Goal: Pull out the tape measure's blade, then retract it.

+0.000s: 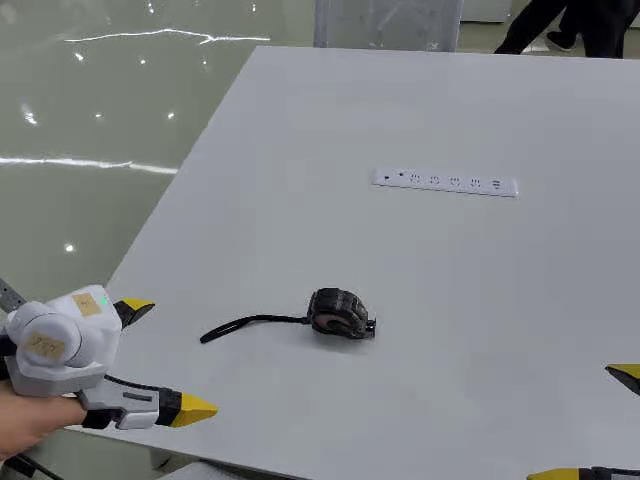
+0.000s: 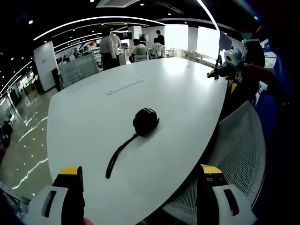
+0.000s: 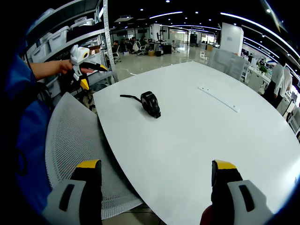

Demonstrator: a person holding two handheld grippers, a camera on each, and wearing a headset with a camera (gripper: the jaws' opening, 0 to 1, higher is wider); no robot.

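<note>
Seeing the tape measure [image 1: 341, 314] lying on the white table [image 1: 400, 120], blade not pulled out. Its black strap [image 1: 245, 325] trails toward my left gripper [image 1: 170, 357], which hovers well apart from the tape measure. Right gripper [image 1: 590, 423] is off the tape measure's opposite side, also apart. Both have jaws wide, holding nothing. A power strip [image 1: 445, 182] lies beyond the tape measure.

Our left hand-held gripper [image 1: 170, 357] has a white moulded body, grey along the jaw arms, and black jaws capped with yellow wedge-shaped tips. Our right hand-held gripper [image 3: 157, 164] is built alike: pale grey arms with dark slots, black jaws, yellow tips. We wear a blue top [image 3: 21, 108].
</note>
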